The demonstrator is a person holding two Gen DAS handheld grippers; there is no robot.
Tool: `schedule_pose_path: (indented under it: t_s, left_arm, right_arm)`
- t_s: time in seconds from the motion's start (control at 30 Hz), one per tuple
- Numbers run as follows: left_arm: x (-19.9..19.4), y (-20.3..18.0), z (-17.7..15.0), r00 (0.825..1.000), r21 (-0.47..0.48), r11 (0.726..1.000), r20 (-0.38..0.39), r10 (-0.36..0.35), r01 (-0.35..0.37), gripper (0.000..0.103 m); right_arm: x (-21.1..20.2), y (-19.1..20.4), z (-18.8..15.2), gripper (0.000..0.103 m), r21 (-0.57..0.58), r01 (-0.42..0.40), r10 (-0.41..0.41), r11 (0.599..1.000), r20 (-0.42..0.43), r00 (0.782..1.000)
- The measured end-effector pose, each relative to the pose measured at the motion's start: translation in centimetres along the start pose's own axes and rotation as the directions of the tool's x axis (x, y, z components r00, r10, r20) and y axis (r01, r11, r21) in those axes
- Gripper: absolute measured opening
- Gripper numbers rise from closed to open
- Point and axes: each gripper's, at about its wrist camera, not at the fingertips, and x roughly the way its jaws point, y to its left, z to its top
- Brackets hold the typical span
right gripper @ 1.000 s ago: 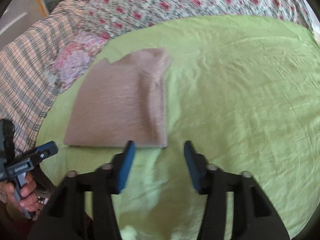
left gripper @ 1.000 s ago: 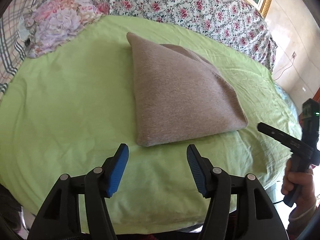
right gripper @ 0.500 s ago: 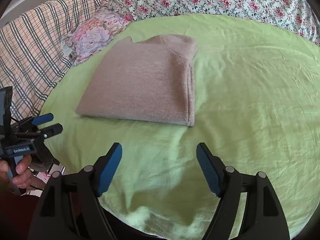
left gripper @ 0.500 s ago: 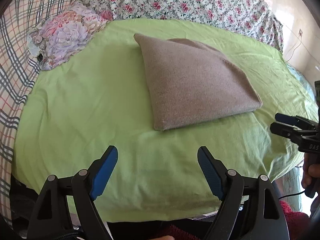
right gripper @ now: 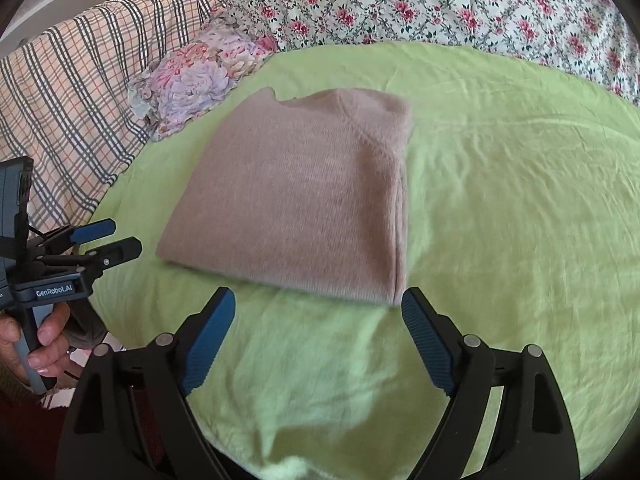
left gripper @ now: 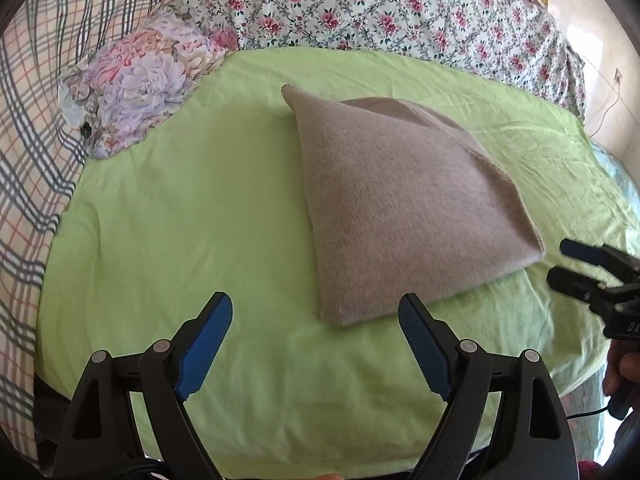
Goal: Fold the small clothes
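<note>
Since a second ago both grippers have been drawn back from the near edge of the folded sweater (left gripper: 404, 216), and their jaws, then half closed, are now spread wide and are opening further, with nothing between them.

At the far left a plaid blanket (right gripper: 72, 92) is seen, and just right of it a floral pillow (right gripper: 196, 80), whose corner rests on the green sheet (right gripper: 520, 200). The left gripper (left gripper: 316, 334) is held above the near part of the sheet, released, its blue pads (left gripper: 206, 340) clear of the cloth; in the right wrist view it is gripped by a hand (right gripper: 40, 340) at the left edge. The beige sweater is laid flat in a neat rectangle on the sheet, at mid-bed, touched by neither tool. The right gripper (right gripper: 318, 334) is likewise released, poised above the sheet just short of the sweater's near right corner. Along the far side a rose-print cover (left gripper: 400, 12) is spread.
</note>
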Motion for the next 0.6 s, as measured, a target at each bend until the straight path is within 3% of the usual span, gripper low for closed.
schedule_pose_path:
  t_s: [0.37, 0.6]
  left_arm:
    - [1.2, -0.4, 2.7, 1.0, 0.011, 1.0, -0.008, 0.027, -0.027, 0.089]
    - [1.9, -0.9, 3.8, 0.995, 0.053, 0.994, -0.037, 0.095, -0.093, 0.091]
  right_arm:
    - [1.2, 0.1, 3.9, 0.089, -0.006, -0.013, 0.013, 1.0, 0.011, 1.0]
    - [1.8, -0.2, 4.8, 0.091, -0.021, -0.014, 0.014, 1.0, -0.015, 1.0]
